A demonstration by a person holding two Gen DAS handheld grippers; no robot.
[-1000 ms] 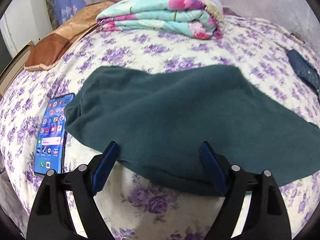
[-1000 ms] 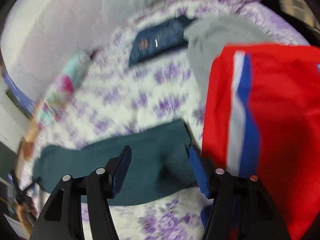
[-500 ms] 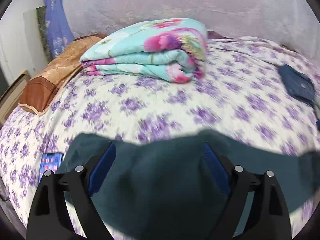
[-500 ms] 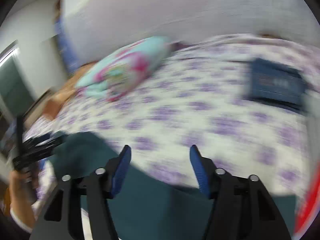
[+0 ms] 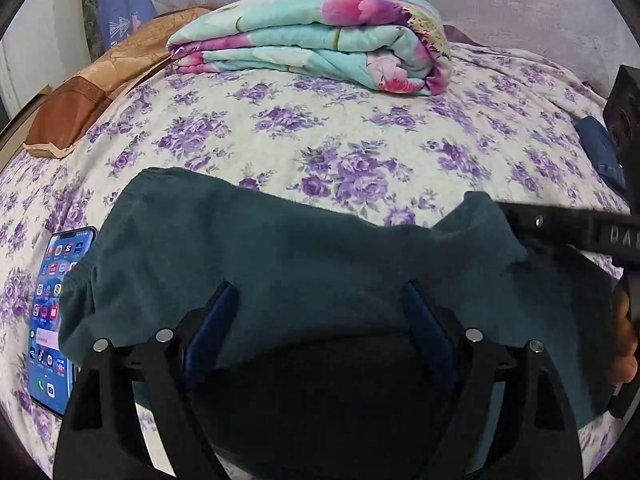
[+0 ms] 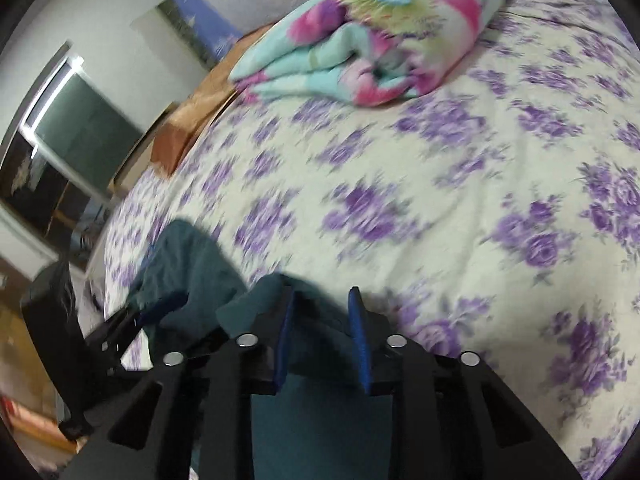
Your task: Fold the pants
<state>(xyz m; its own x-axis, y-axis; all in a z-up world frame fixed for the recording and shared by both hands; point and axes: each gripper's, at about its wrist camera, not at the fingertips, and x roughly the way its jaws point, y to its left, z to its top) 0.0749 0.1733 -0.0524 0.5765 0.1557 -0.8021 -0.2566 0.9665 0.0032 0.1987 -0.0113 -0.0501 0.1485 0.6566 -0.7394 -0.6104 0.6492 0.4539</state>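
One bed (image 5: 360,136) in a purple-flowered sheet carries a folded floral quilt (image 5: 316,36) at its far end and the dark teal pants (image 5: 304,264) nearer. The left hand-held gripper (image 5: 320,304) hovers spread wide over the pants. The right hand-held gripper (image 6: 322,304) looks clamped on a raised fold of them; a phone (image 5: 52,312) lies just left.

Beyond the dark teal fabric pants (image 5: 280,264), the purple-flowered bedsheet (image 5: 360,128) lies bare up to the folded turquoise-and-pink floral quilt (image 5: 320,36). A lit smartphone (image 5: 52,312) touches the pants' left edge; folded blue denim (image 5: 600,148) lies to their right.
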